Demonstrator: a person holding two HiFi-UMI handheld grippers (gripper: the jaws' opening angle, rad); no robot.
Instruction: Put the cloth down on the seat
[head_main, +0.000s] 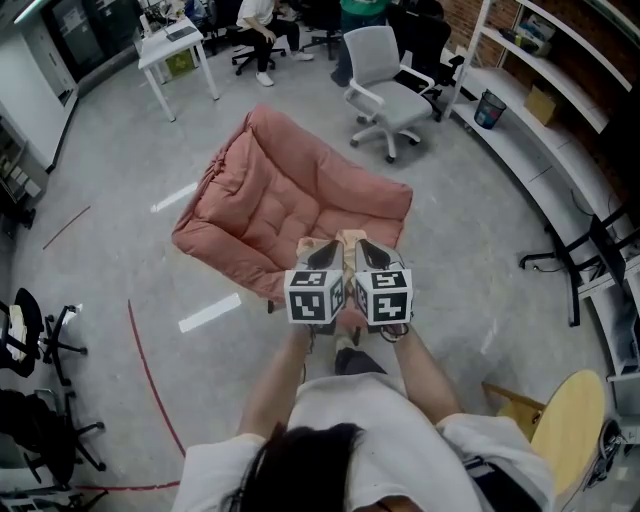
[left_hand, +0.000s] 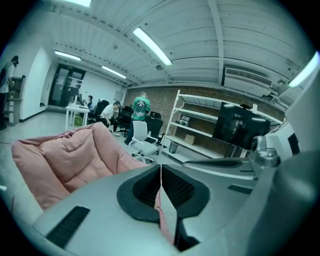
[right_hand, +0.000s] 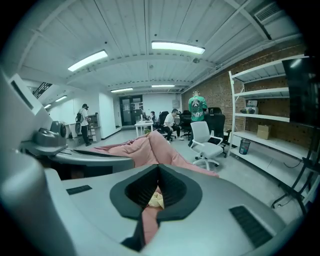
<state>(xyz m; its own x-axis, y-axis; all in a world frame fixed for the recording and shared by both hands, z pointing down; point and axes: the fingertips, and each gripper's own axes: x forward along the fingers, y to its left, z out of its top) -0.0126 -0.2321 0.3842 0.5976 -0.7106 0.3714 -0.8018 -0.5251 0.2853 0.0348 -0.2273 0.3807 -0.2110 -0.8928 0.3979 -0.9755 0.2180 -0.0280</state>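
A pink padded floor seat (head_main: 280, 200) lies open on the grey floor ahead of me; it also shows as the seat (left_hand: 70, 155) and the seat (right_hand: 150, 147) in the two gripper views. Both grippers are held side by side above its near edge. My left gripper (head_main: 325, 250) is shut on a thin pinkish cloth (left_hand: 159, 207), whose edge runs between the pads at the left gripper (left_hand: 161, 177). My right gripper (head_main: 372, 250) is shut on the same cloth (right_hand: 155, 200), pink and pale yellow there, pinched at the right gripper (right_hand: 159, 175). A beige fold of the cloth (head_main: 348, 240) shows between the two grippers.
A white office chair (head_main: 385, 85) stands beyond the seat, a white table (head_main: 175, 45) at the back left. Shelving (head_main: 540, 110) lines the right wall. Black stands (head_main: 40, 340) are at the left, a yellow round chair (head_main: 565, 420) at the near right. People sit at the back.
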